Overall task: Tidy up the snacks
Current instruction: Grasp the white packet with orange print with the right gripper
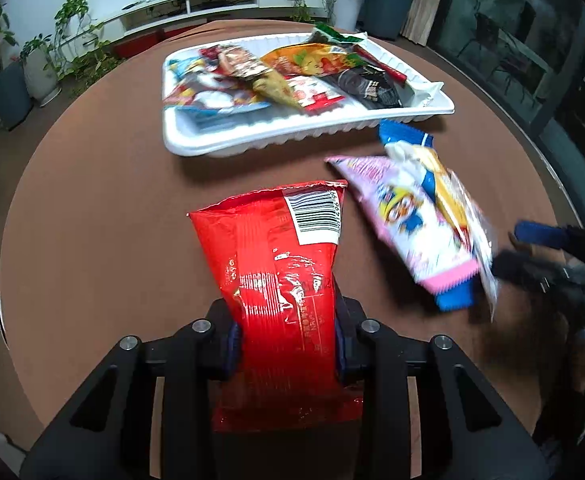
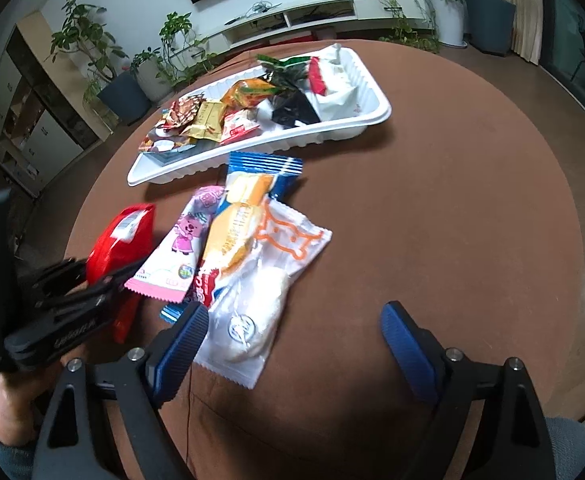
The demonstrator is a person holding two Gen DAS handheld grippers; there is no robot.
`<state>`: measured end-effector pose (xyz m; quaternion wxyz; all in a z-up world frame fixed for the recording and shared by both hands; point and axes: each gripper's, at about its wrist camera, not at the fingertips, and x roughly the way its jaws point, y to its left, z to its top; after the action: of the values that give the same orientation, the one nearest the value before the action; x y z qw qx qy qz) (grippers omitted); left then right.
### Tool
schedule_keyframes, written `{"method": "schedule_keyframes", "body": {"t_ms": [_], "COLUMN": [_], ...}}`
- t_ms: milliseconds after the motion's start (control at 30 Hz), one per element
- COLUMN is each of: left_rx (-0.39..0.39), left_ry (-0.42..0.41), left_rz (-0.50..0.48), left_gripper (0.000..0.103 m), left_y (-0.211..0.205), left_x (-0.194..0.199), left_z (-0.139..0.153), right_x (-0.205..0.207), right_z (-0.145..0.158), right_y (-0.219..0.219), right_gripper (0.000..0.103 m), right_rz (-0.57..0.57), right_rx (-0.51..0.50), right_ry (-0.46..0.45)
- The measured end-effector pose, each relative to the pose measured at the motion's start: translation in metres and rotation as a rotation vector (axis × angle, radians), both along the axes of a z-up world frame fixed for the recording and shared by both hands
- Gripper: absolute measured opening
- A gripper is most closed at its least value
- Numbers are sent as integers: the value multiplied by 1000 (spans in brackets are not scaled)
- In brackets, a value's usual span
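Observation:
My left gripper (image 1: 288,348) is shut on a red snack bag (image 1: 280,264), held above the brown table; the bag also shows in the right wrist view (image 2: 120,240). A white tray (image 1: 276,136) with several snack packs lies beyond it, also in the right wrist view (image 2: 260,148). A pink pack (image 2: 176,252), a blue-and-yellow pack (image 2: 252,184) and a clear white pack (image 2: 268,280) lie overlapped on the table. My right gripper (image 2: 292,344) is open and empty, its left finger beside the white pack. It also shows at the right edge of the left wrist view (image 1: 532,248).
The round brown table (image 2: 452,200) has bare surface to the right of the loose packs. Potted plants (image 2: 88,48) and a white TV shelf (image 2: 312,12) stand beyond the table. A window wall is at the right.

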<state>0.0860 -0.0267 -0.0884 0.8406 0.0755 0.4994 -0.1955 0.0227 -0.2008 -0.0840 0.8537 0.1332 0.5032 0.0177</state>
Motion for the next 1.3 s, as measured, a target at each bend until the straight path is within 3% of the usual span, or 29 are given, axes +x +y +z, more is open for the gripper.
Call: {"method": "schedule_keyframes", "body": {"t_ms": [333,567,867,967,1133,1300], "left_rx": [-17,-18,-7,-6,-8,-7], "left_ry": [1,0,-3,-3,-1,-2], "left_rz": [3,3,0,-1,-5,-12], "left_gripper": [32,32,32,32,32,32], "left_y": [8,7,5,5,5,5], "left_x": [-20,-22,-22,-22,-23,-23], "left_z": [1,1,1,1,1,0], "right_x": [26,24,12,11,13,9], "right_z": [-6,-5,-2,-1,-3,-2], "right_y": [21,12,-7,7,22,22], "right_gripper": [89,70,69,69,71,63], "right_rz": [44,65,39,72,91,113], "right_rx": [-67,-155,-215,-165,-223,-260], "right_ry": [50,77,110,112,112,106]}}
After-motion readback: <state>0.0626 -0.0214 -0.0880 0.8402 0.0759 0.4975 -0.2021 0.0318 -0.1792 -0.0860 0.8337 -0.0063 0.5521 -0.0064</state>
